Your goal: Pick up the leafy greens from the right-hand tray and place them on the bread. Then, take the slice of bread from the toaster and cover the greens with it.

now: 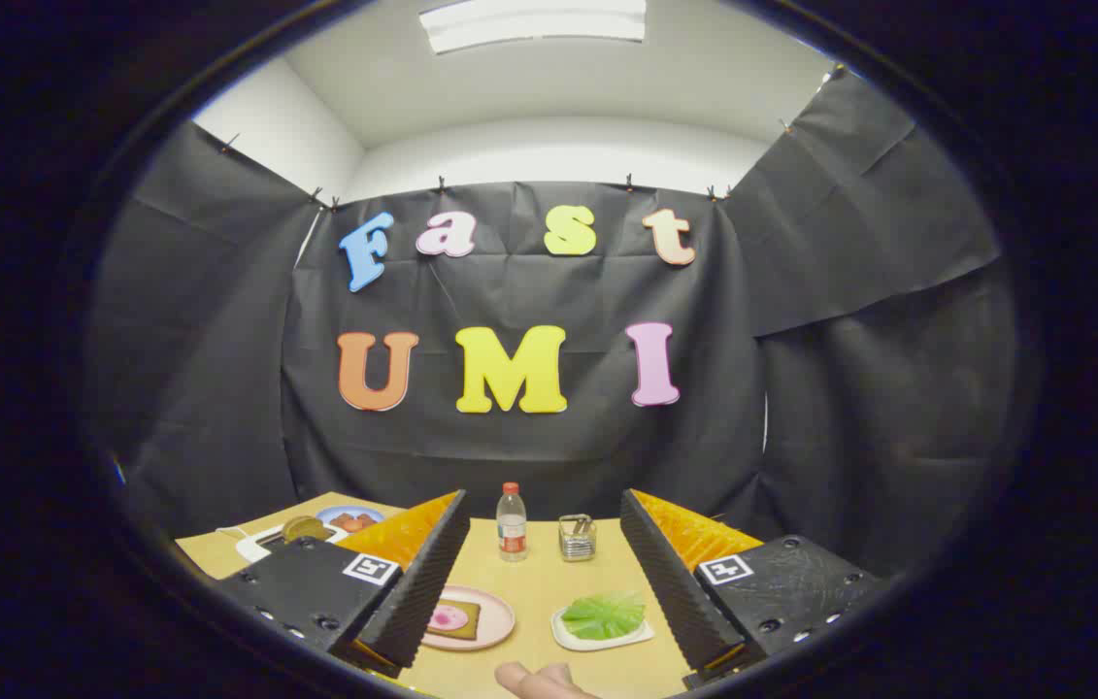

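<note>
The hand-held gripper point(544, 582) is seen held above the counter point(549, 582), fingers spread wide and nothing gripped betw. them. Framed in the gap: a pink plate point(498, 621) w/ a slice of bread point(456, 617), something pink and round laid on top of it, and just to its right a small white tray point(568, 633) carrying the leafy greens point(604, 615). The two dishes are set near each other but apart, both just ahead of the fingertips. Beyond them, toward the back of the counter, a small water bottle point(512, 522) w/ a red cap and a clear holder point(577, 537) w/ utensils or the like are stood side by side. Off to the left, past the left finger, a white toaster point(262, 544) is partly shown w/ a browned slice point(304, 527) poking out of its slot, and a blue-rimmed plate point(350, 518) of food lies behind it. A fingertip of a person's hand point(539, 680) is glimpsed at the near edge.

Task status, as judged from the layout: nothing done yet. Greens are untouched on the tray, the bread on the plate is bare of them, and the toaster slice is in place. Left to do: greens to be picked and laid on the bread, then the toaster slice fetched and set on top. Approx. at the start.
</note>
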### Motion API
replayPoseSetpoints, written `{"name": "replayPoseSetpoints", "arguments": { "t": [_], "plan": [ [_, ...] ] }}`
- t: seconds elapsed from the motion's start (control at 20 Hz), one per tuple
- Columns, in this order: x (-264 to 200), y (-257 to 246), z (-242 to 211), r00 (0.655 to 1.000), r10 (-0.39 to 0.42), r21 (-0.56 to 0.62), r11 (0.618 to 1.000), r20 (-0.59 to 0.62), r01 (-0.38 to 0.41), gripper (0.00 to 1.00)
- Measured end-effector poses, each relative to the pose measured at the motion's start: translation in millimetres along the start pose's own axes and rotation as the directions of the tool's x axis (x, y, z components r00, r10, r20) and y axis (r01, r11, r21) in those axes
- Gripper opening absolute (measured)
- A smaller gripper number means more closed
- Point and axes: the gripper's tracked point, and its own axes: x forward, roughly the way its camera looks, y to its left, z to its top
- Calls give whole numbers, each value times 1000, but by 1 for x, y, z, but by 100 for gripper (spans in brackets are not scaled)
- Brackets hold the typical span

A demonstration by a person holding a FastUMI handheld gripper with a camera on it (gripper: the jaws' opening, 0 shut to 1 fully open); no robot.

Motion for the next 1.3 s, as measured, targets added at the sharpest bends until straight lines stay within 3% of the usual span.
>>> {"name": "replayPoseSetpoints", "arguments": {
  "t": [0.35, 0.55, 0.8, 1.15, 1.3],
  "plan": [
    [-10, 38, -2, 998, 55, -15, 998, -18, -55, 96],
    [-8, 38, -2, 997, 65, 38, 997, -33, -64, 96],
    [-2, 41, -13, 996, 71, 19, 997, -52, -71, 96],
    [38, 4, -42, 995, -21, -3, 1000, -98, 21, 96],
    [67, -14, -65, 991, -12, 16, 1000, -133, 14, 96]
  ]
}}
